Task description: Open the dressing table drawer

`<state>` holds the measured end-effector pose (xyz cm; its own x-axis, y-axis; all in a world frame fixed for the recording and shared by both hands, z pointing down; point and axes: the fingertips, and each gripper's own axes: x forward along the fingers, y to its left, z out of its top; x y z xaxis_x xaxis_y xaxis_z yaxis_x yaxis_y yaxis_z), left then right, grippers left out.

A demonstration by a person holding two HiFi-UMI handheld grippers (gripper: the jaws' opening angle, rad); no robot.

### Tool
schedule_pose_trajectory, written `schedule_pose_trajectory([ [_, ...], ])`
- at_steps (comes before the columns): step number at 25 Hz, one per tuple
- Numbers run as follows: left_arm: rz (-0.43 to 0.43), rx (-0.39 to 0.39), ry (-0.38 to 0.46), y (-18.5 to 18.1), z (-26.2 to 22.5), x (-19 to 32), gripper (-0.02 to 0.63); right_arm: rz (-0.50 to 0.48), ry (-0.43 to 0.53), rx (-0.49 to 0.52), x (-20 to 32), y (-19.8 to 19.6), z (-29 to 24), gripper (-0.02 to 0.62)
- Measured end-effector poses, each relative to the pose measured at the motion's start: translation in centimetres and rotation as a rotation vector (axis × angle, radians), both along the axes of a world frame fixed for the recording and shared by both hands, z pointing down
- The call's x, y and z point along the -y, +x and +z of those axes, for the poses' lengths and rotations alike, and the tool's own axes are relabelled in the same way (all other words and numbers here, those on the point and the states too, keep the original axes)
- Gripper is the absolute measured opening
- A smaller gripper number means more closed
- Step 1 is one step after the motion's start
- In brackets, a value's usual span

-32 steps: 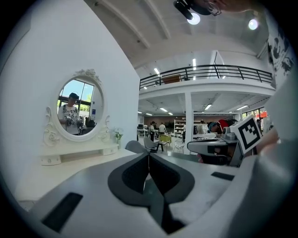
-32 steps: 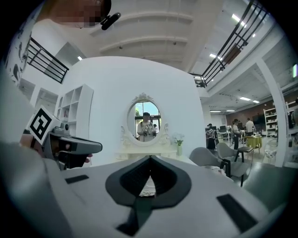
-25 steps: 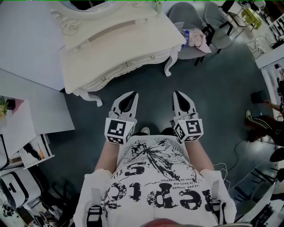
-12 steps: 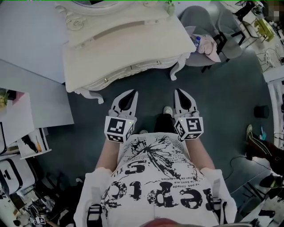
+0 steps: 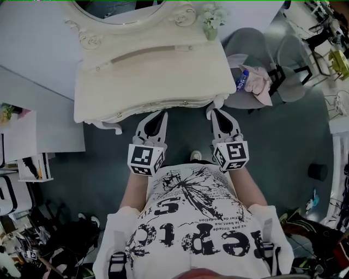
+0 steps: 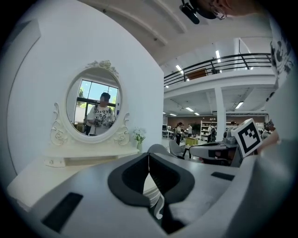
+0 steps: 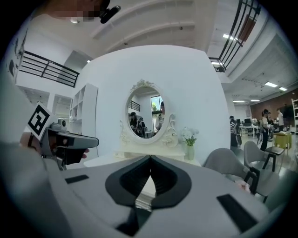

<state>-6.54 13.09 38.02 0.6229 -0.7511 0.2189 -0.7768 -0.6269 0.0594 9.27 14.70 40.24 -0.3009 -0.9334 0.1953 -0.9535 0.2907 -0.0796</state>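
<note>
1. Two grippers are held out side by side, and both are closed and empty. The left gripper (image 5: 161, 115) has its jaw tips meeting in a thin line with nothing between them, and the right gripper (image 5: 214, 112) looks the same.
2. Both tips point at the front edge of the dressing table (image 5: 147, 71), close to it but not touching it.
3. The drawer (image 5: 163, 107) shows only as a narrow band under the tabletop, directly ahead of the grippers and shut. What appear to be small round knobs (image 5: 185, 102) sit on it.
4. The drawer is probably painted wood: stiff, fairly light, and sliding straight out. A knob that small would be smooth and easy to slip off, so the jaws should open first and then close behind its head.
5. A level, gentle pull seems wise. The table stands on slim curved legs (image 5: 112, 124), and a vase of flowers (image 5: 210, 23) beside the mirror (image 5: 120, 6) could tip over.
6. To the right, a grey chair (image 5: 242, 54) holds some clothes.
</note>
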Motion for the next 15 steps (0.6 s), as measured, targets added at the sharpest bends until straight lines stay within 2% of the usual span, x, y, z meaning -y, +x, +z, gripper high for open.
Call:
schedule_pose_trajectory([
  [4, -0.038, 0.001, -0.018, 3.6, 0.9, 1.8, 0.020, -0.046, -0.017, -0.004, 2.9, 3.5, 0.8, 0.017],
  [7, -0.029, 0.018, -0.038, 5.7, 1.9, 2.7, 0.020, -0.057, -0.041, -0.009, 5.0, 5.3, 1.8, 0.017],
  [15, -0.040, 0.023, -0.061, 7.4, 2.7, 8.5, 0.020, -0.078, -0.090, 0.007, 11.2, 6.3, 3.5, 0.017],
])
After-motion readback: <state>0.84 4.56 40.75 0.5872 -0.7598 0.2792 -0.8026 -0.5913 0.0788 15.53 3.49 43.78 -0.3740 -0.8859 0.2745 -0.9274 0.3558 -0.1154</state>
